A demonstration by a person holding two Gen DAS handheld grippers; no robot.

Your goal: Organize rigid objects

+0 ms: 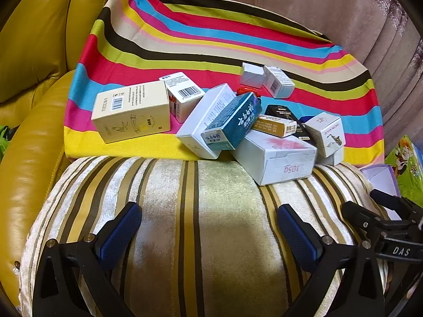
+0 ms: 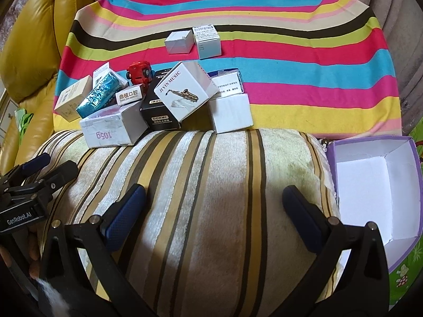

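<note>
Several small cartons lie in a heap on a rainbow-striped cloth [image 1: 211,39]: a cream box [image 1: 132,111], a teal box [image 1: 232,121], a white "105g" box [image 1: 277,158] and a saxophone-printed box [image 2: 185,89]. A red toy car [image 2: 138,72] stands behind them. Two small white boxes [image 2: 193,41] sit apart further back. My left gripper [image 1: 208,227] is open and empty over the striped cushion [image 1: 224,224]. My right gripper [image 2: 214,211] is open and empty over the same cushion [image 2: 211,171]. Each gripper shows at the edge of the other's view.
An open purple-edged white box [image 2: 375,182] lies to the right of the cushion, empty inside. A yellow leather armrest [image 1: 34,145] rises on the left. A pinkish upholstered backrest [image 1: 290,0] stands behind the cloth. A green cartoon-printed surface [image 2: 404,272] lies at the right.
</note>
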